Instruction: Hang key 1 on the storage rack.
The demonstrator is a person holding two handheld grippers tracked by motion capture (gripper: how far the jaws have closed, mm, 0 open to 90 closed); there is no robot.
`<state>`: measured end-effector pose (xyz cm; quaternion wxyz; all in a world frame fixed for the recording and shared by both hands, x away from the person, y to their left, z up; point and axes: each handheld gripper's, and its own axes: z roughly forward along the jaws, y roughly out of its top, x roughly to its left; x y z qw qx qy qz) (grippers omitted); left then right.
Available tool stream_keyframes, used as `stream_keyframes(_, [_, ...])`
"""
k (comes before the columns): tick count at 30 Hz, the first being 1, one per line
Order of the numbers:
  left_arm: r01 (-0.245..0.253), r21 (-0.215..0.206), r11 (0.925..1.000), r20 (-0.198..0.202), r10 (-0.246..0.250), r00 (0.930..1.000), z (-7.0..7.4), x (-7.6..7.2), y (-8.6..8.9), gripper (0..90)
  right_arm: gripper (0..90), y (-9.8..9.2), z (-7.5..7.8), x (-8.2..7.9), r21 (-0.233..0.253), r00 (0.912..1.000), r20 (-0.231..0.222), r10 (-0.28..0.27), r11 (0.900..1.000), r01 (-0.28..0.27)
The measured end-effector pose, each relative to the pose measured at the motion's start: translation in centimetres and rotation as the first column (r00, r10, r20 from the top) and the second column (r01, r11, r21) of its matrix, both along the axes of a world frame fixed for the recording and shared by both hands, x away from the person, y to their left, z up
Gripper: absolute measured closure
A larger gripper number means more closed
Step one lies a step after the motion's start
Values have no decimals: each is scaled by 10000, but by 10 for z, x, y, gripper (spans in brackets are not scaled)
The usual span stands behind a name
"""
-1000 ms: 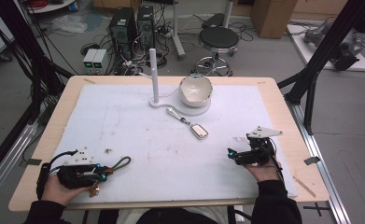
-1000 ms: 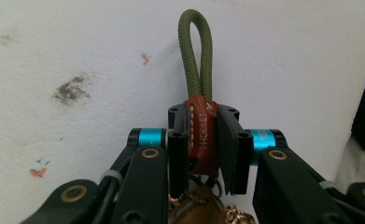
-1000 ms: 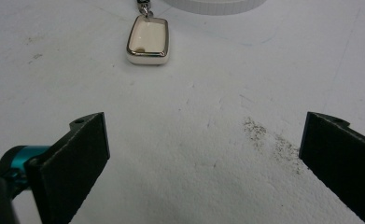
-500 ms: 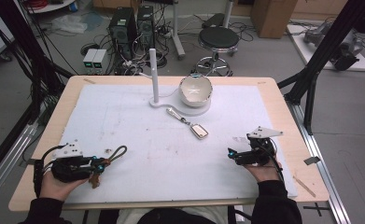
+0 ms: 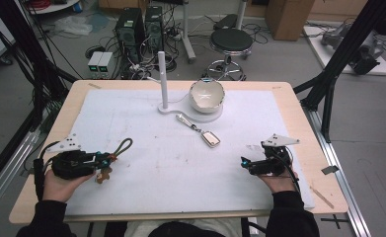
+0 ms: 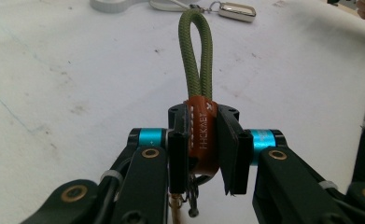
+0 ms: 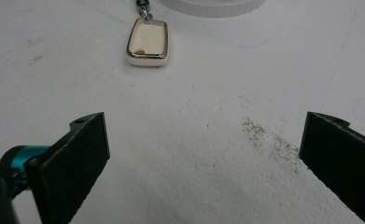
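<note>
My left gripper [image 5: 103, 161] is at the table's front left, shut on a keychain strap. Its jaws clamp the strap's brown leather band [image 6: 202, 135], and the olive-green cord loop [image 6: 196, 51] sticks out ahead of them, toward the table's middle [image 5: 124, 146]. Small metal bits hang below the band. My right gripper [image 5: 244, 163] is at the front right, open, with nothing between its jaws [image 7: 203, 135]. Ahead of it a silver key fob [image 7: 147, 41] lies flat on the white mat [image 5: 211, 138], its chain running toward the white stand.
A white stand with an upright post [image 5: 163, 79] and a white bowl [image 5: 206, 95] on its round base sit at the back centre. The white mat [image 5: 156, 187] covers most of the wooden table. Stool, computers and cables are on the floor beyond.
My left gripper has moved a little away from the table's front edge, carrying the strap with it; the green loop now reaches farther onto the mat. The right gripper has stayed put.
</note>
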<state>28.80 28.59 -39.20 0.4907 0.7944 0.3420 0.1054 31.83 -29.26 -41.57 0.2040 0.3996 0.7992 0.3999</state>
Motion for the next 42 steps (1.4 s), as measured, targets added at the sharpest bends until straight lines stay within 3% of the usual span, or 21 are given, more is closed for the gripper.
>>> stream_keyframes(9, [-40, -76, 10000, -38, 40, 10000, 14, 26, -4, 750, 6, -1, 0, 0, 47, 9999, -77, -86, 10000, 86])
stream_keyframes(13, [-199, -15, 9998, -366, 198, 9991, 17, 38, -5, 750, 6, 0, -1, 1, -30, 9999, -87, -116, 9999, 116])
stream_keyframes(18, [-194, -362, 9992, -338, 182, 9993, 24, 47, -3, 750, 6, 2, -2, 2, -105, 9999, -134, -76, 9999, 74])
stream_keyframes(23, [-234, -86, 9997, -509, 230, 9984, 31, 57, -3, 750, 6, 1, -2, 1, -86, 9999, -114, -80, 9999, 79])
stream_keyframes(26, [-220, -264, 9994, -525, 206, 9984, 36, 62, -2, 750, 6, 1, -2, 1, -78, 9999, -108, -108, 9999, 107])
stream_keyframes(31, [-251, -156, 9996, -574, 242, 9981, 43, 73, -6, 750, 6, 2, -2, 2, -76, 9999, -98, -47, 10000, 46])
stream_keyframes(33, [-186, 58, 9998, -591, 189, 9981, 46, 77, -8, 749, 6, 2, -2, 3, -77, 9999, -124, -18, 10000, 17])
stream_keyframes(42, [-263, -168, 9995, -629, 252, 9977, 59, 99, -16, 750, 6, 6, -1, 2, -211, 9999, -119, 51, 9998, -54])
